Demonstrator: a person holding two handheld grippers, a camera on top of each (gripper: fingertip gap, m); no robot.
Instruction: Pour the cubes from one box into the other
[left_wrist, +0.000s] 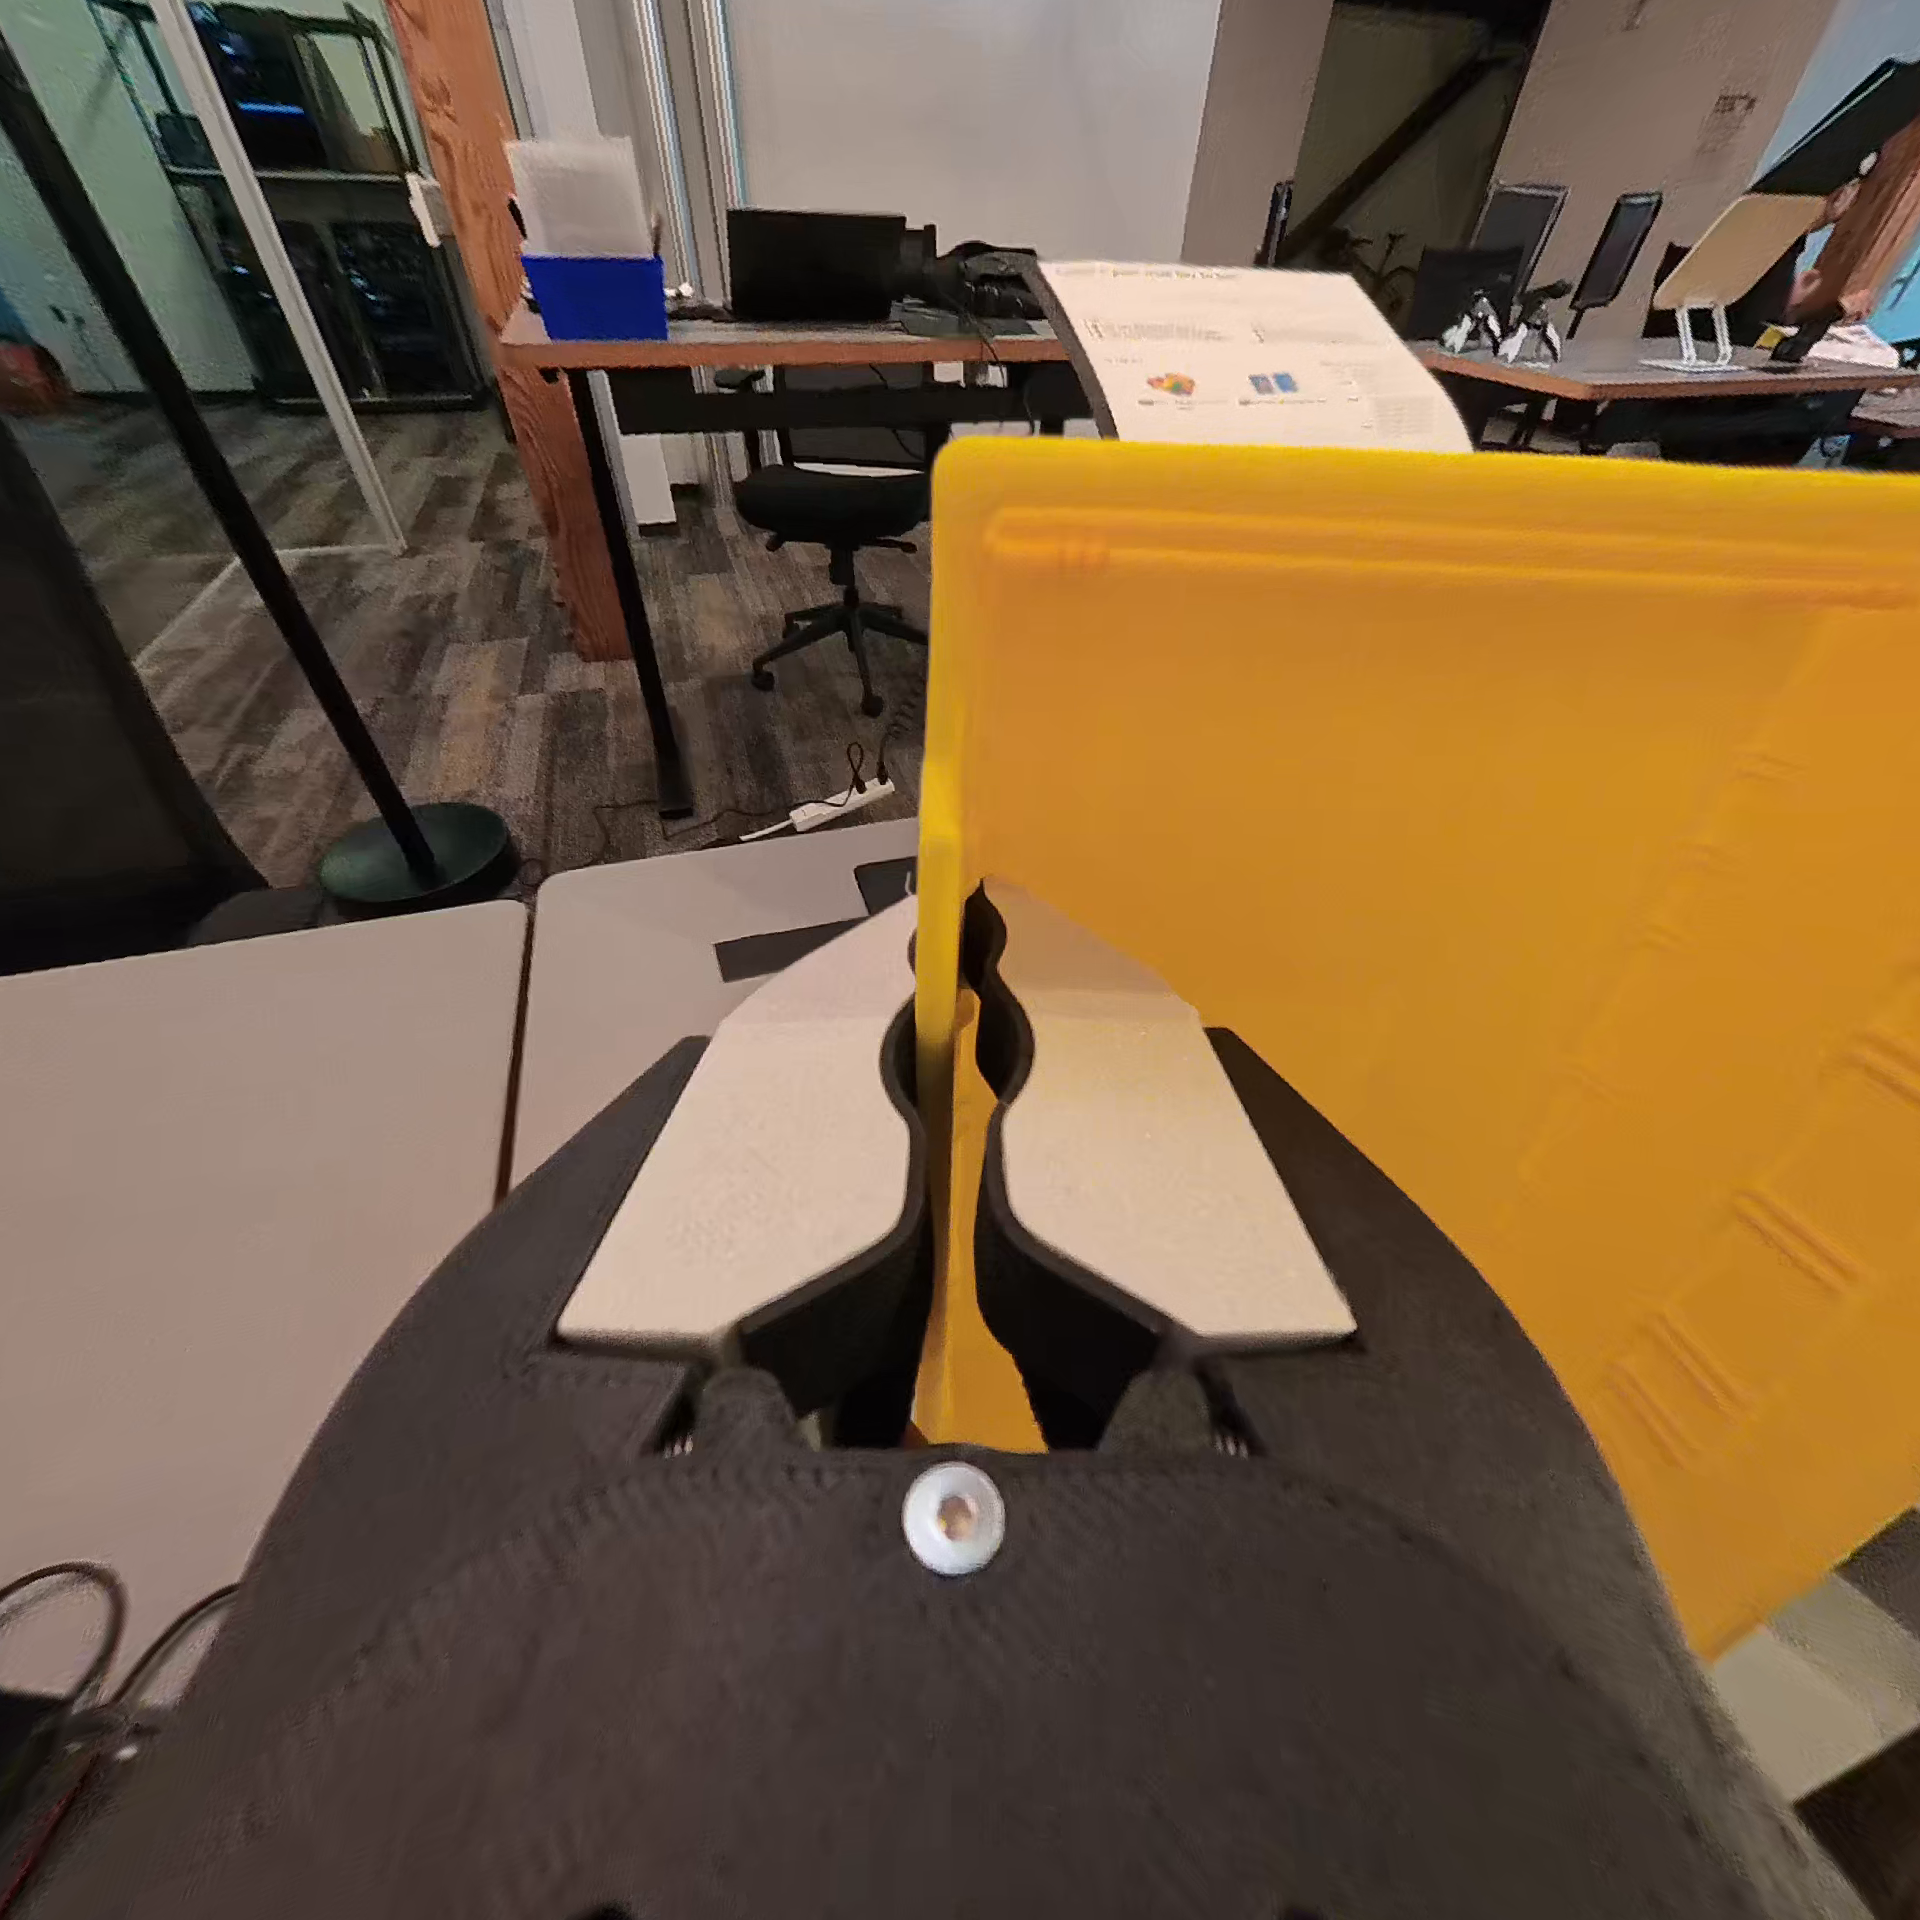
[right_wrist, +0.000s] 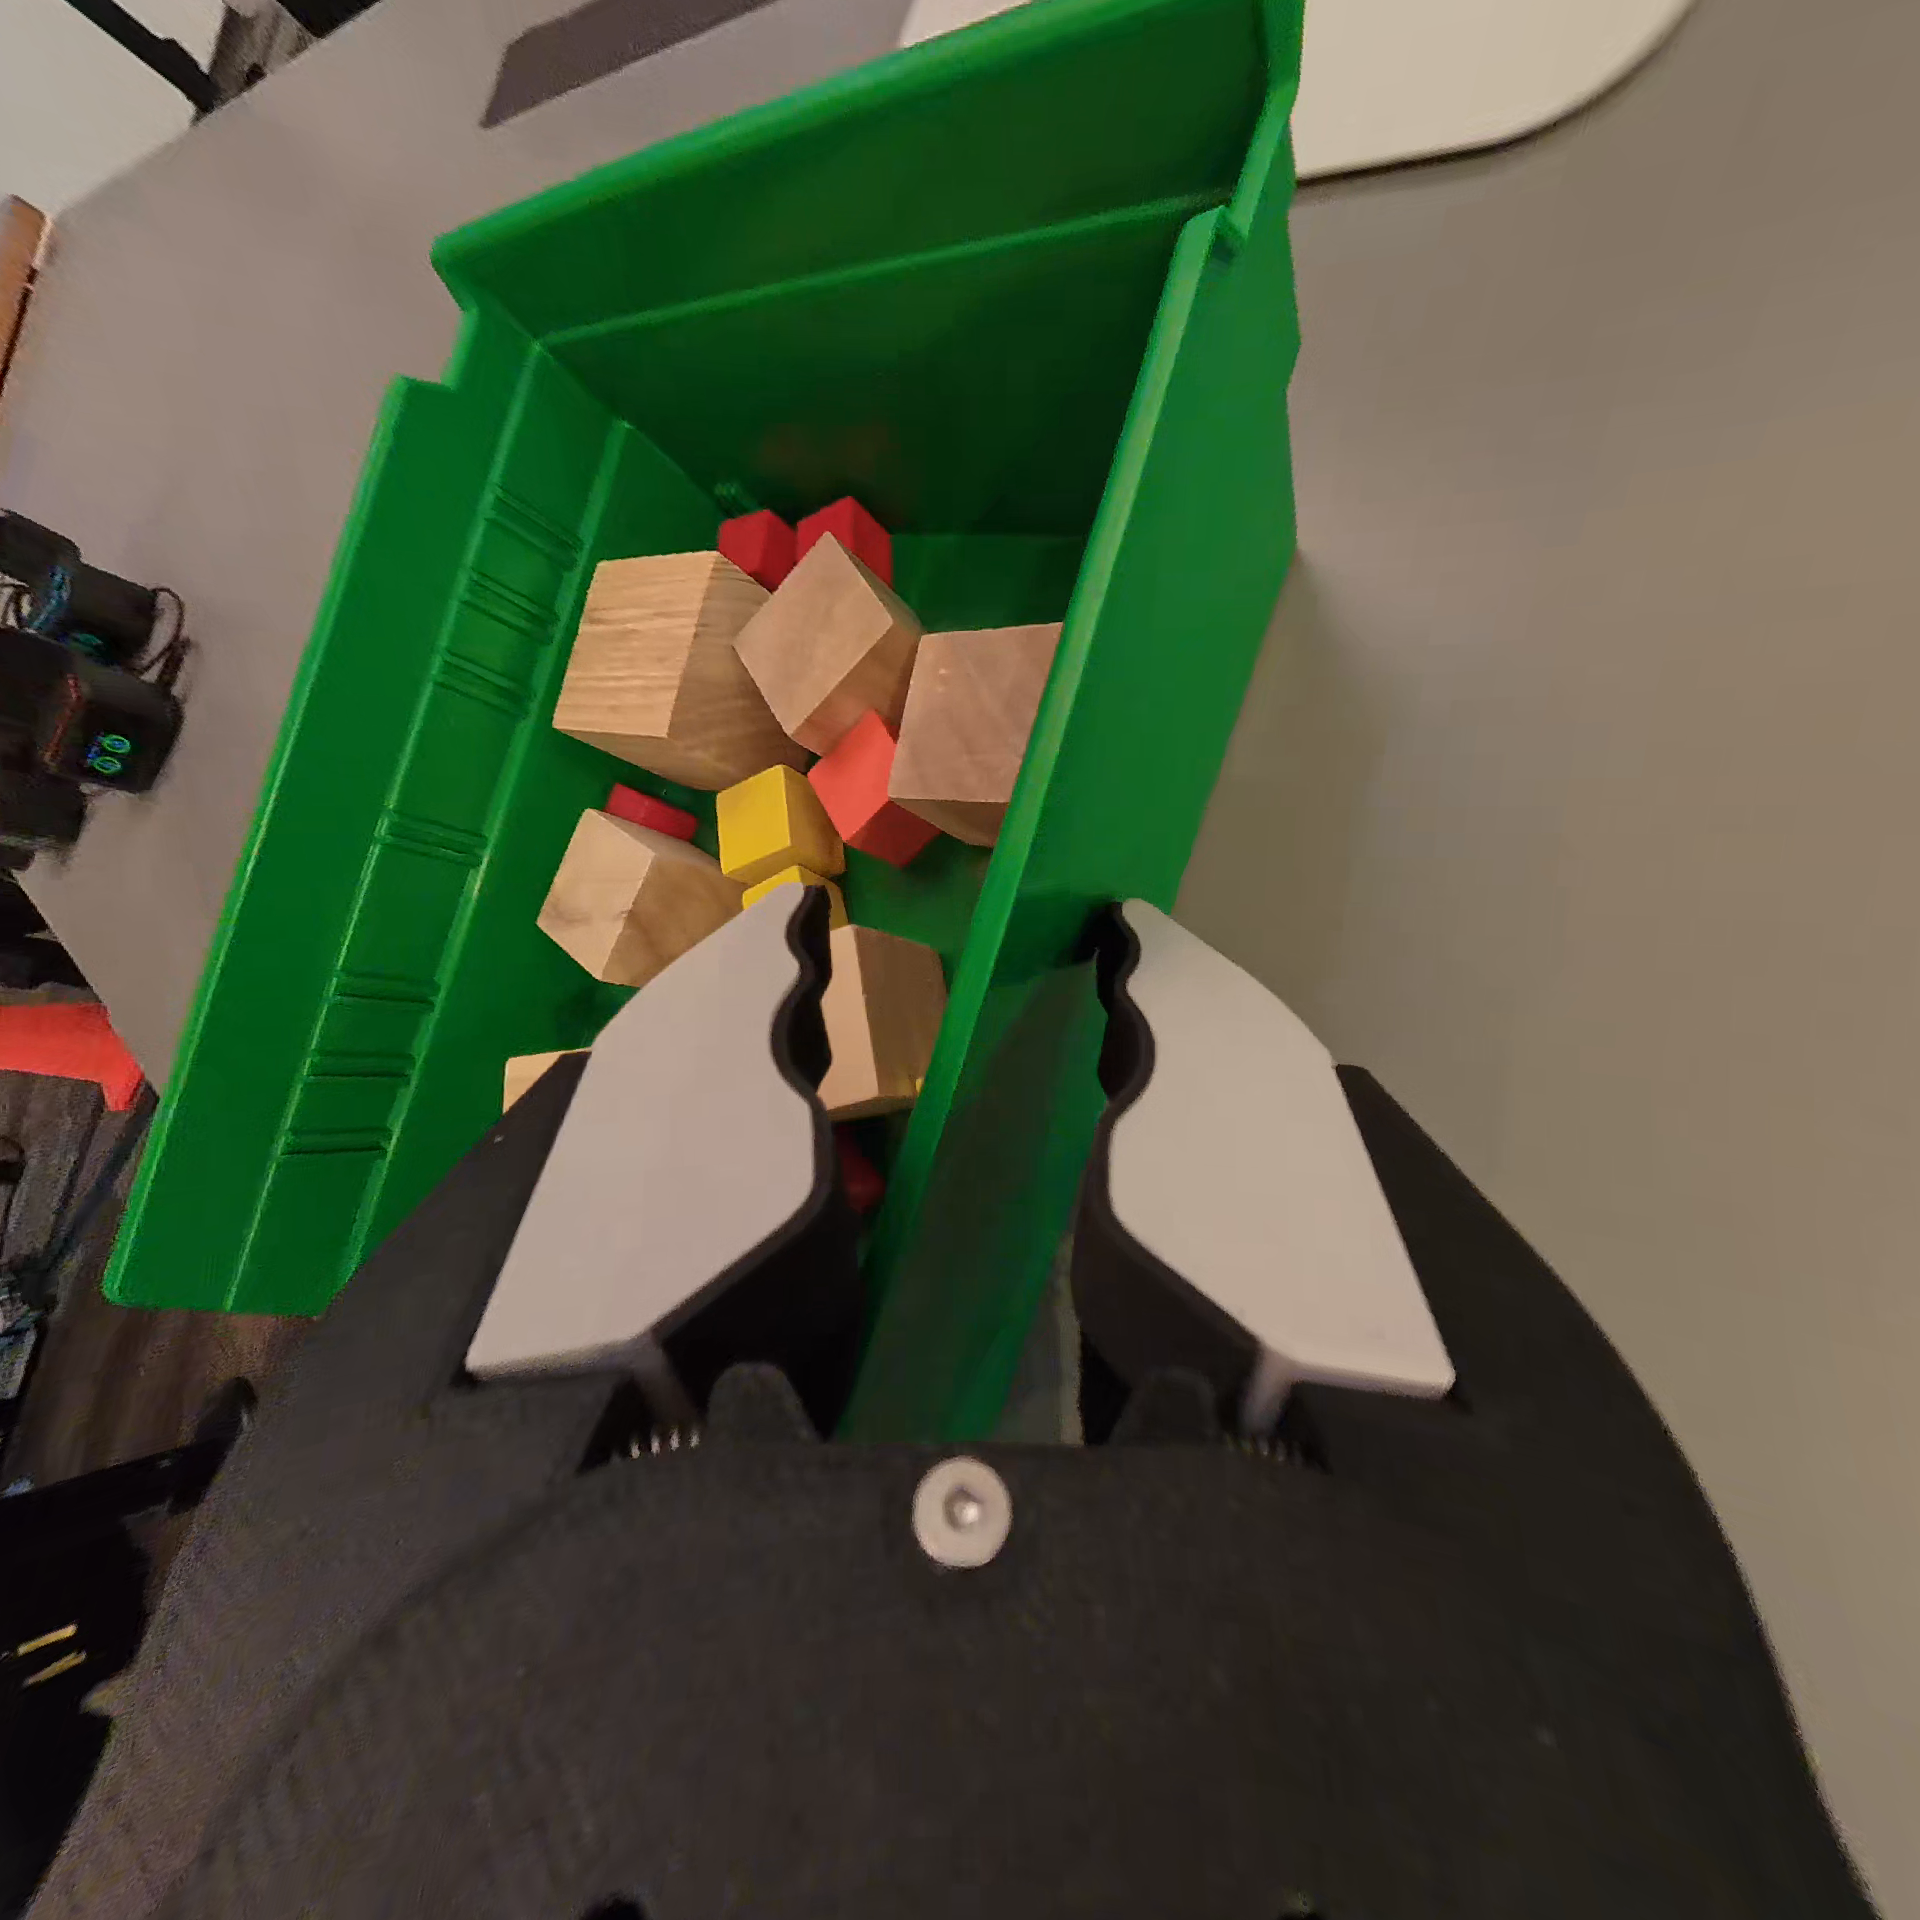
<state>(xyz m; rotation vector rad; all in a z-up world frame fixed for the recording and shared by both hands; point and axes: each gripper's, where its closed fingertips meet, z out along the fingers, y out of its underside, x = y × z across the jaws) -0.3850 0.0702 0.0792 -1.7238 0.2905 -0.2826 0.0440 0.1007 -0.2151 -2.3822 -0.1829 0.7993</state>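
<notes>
In the left wrist view my left gripper (left_wrist: 951, 935) is shut on the side wall of a yellow box (left_wrist: 1455, 935), which it holds up above the table. The box's inside is turned away, so I cannot see any contents. In the right wrist view my right gripper (right_wrist: 961, 914) is shut on the right side wall of a green box (right_wrist: 935, 343), held tilted above the grey table (right_wrist: 1610, 623). Several cubes lie inside it: plain wooden ones (right_wrist: 665, 665), red ones (right_wrist: 868, 779) and yellow ones (right_wrist: 774, 821).
Grey tabletops (left_wrist: 260, 1195) meet at a seam below the yellow box. Beyond them are a black floor stand (left_wrist: 416, 852), an office chair (left_wrist: 831, 509) and desks. Black devices (right_wrist: 94, 717) and a red item (right_wrist: 62, 1049) sit at the table's left edge.
</notes>
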